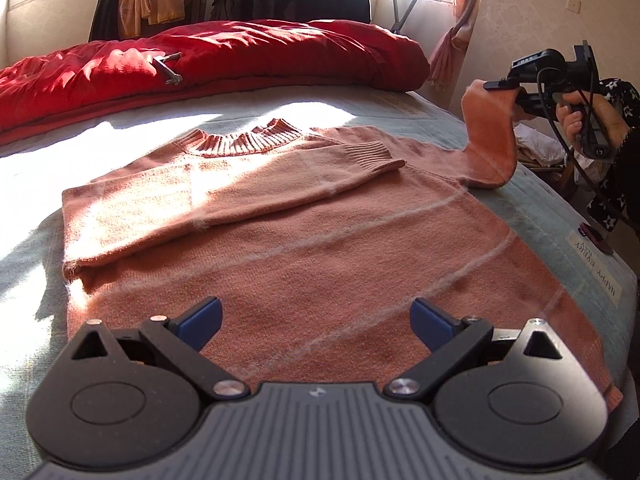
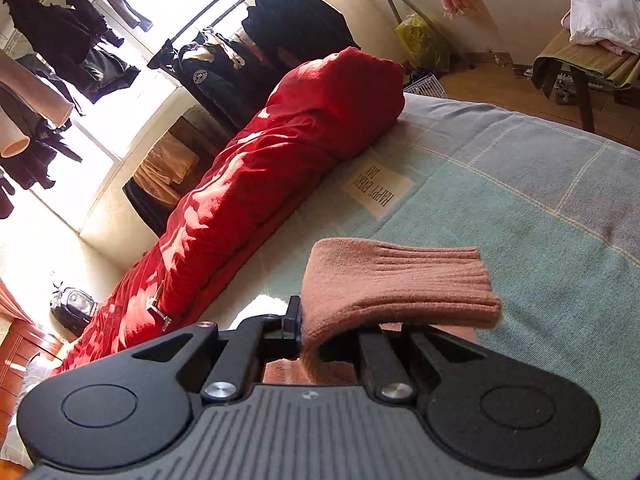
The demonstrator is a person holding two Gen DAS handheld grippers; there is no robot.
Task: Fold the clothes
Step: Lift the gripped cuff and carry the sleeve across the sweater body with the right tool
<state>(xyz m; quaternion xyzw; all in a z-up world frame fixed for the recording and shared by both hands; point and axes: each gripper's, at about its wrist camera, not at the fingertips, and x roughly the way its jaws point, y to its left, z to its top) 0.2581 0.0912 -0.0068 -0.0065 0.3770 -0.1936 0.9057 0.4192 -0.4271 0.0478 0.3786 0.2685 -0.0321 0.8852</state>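
A salmon-pink knit sweater (image 1: pixel 304 224) lies flat on the bed, collar away from me. Its left sleeve (image 1: pixel 280 172) is folded across the chest. My left gripper (image 1: pixel 316 320) is open and empty, hovering over the sweater's lower hem. My right gripper (image 1: pixel 508 88) is shut on the right sleeve (image 1: pixel 490 140) and holds it lifted above the bed's right side. In the right wrist view the gripper (image 2: pixel 316 340) pinches the sleeve, and the ribbed cuff (image 2: pixel 400 284) hangs over its fingers.
The bed has a pale blue-green blanket (image 1: pixel 552 216) with "HAPPY EVERY DAY" labels (image 2: pixel 378 192). A rolled red duvet (image 1: pixel 208 60) lies along the far side. Clothes hang on a rack (image 2: pixel 224 60) by the window. A side table with folded laundry (image 2: pixel 600 28) stands off the bed.
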